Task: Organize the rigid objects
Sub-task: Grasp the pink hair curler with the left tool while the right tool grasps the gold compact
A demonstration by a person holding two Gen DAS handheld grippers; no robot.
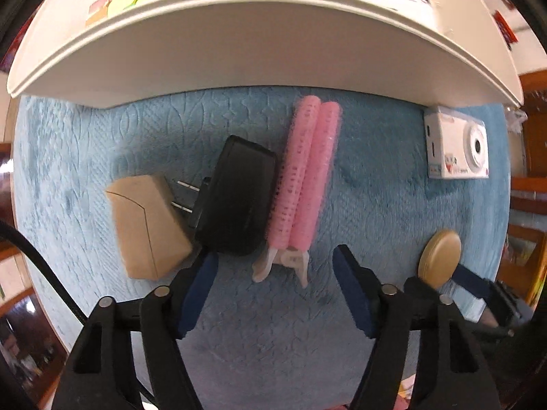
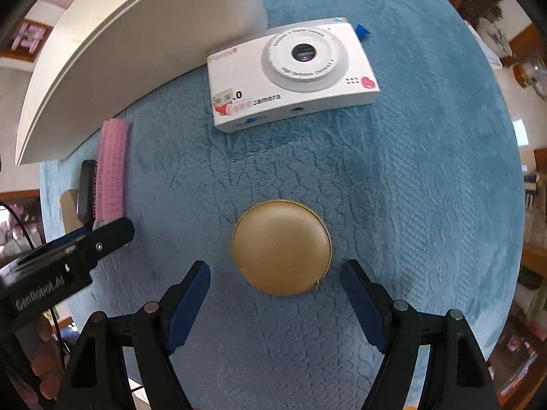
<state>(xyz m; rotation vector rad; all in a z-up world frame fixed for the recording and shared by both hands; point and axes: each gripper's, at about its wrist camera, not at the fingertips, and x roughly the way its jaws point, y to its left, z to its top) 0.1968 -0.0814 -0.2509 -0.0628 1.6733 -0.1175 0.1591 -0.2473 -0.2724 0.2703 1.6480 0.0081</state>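
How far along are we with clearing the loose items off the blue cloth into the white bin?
Early going. The white bin already holds some items, only partly visible. Nothing is gripped: the open left gripper hangs over the pink hair-roller clip, and the open right gripper flanks the round tan case. Still on the blue cloth: those two, the white toy camera, black plug adapter and beige box.
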